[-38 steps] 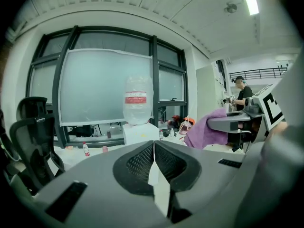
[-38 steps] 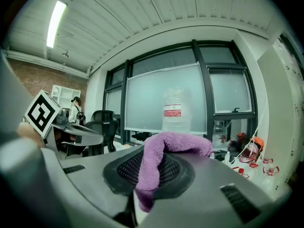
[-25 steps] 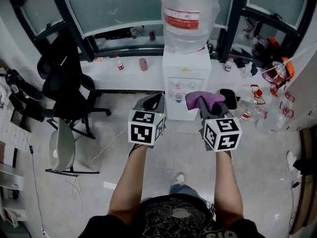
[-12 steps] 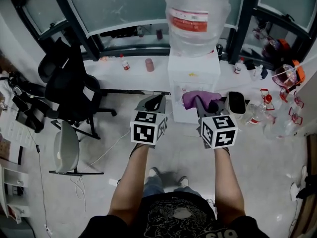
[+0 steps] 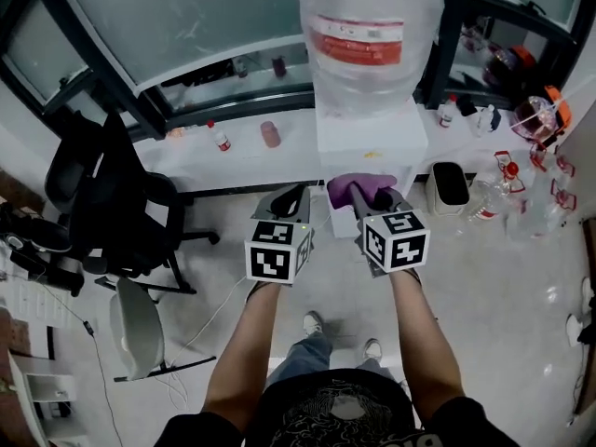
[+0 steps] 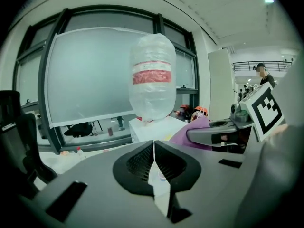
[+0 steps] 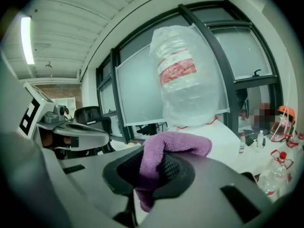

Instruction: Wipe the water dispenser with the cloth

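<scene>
The white water dispenser point(image 5: 371, 142) stands against the window wall, with a big clear bottle point(image 5: 365, 40) with a red label on top. My right gripper point(image 5: 361, 196) is shut on a purple cloth point(image 5: 358, 188), held just in front of the dispenser's front face. In the right gripper view the purple cloth point(image 7: 161, 158) bulges out between the shut jaws, and the dispenser point(image 7: 223, 137) is close ahead. My left gripper point(image 5: 289, 200) is shut and holds nothing, hanging left of the dispenser. The left gripper view has the bottle point(image 6: 152, 82) ahead and the cloth point(image 6: 187, 133) to the right.
A black office chair point(image 5: 112, 203) stands at the left and a grey stool point(image 5: 135, 315) nearer me. Small bottles point(image 5: 220, 137) line the white ledge. A dark bin point(image 5: 452, 186), clear bottles point(image 5: 521, 208) and an orange helmet point(image 5: 540, 115) sit to the dispenser's right.
I have stepped closer to the dispenser: it looms larger. My right gripper with the cloth has moved left and up toward its front. The left gripper has kept its place.
</scene>
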The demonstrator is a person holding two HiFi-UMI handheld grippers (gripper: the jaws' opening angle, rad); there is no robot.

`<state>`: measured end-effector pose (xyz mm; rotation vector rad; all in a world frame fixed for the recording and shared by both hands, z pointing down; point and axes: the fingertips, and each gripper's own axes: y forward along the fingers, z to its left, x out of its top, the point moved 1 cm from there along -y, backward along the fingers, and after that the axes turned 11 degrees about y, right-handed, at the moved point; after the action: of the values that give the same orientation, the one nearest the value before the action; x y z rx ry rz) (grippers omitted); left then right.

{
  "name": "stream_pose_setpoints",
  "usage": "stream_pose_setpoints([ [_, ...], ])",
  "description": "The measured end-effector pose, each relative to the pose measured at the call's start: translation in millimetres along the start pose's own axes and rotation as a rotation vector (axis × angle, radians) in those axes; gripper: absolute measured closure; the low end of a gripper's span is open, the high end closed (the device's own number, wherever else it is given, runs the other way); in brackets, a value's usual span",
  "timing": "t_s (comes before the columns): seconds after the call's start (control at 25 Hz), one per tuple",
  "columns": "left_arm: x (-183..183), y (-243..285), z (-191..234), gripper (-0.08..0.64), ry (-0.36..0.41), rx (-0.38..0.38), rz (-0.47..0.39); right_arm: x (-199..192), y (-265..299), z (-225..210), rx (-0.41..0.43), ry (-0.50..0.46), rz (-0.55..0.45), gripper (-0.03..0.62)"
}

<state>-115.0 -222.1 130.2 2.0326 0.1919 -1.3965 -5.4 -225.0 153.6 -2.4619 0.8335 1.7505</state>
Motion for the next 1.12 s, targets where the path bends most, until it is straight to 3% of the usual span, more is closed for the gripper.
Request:
stream_pose_setpoints([
  [0.56, -26.6, 79.8, 40.4, 0.532, 0.059, -0.193, 0.018, -38.4, 125.0, -9.0, -0.076, 0.171, 0.052, 0.551],
  [0.84, -32.7, 101.5, 28.1, 0.532, 0.056, -0.218, 0.016, -33.7, 137.0, -31.2, -0.081, 0.200, 0.035, 0.551],
  [1.12, -18.1, 117.1, 12.8, 0.532, 0.046, -0.178, 0.014, -22.4, 123.7, -59.2, -0.053, 0.190, 0.042, 0.552],
])
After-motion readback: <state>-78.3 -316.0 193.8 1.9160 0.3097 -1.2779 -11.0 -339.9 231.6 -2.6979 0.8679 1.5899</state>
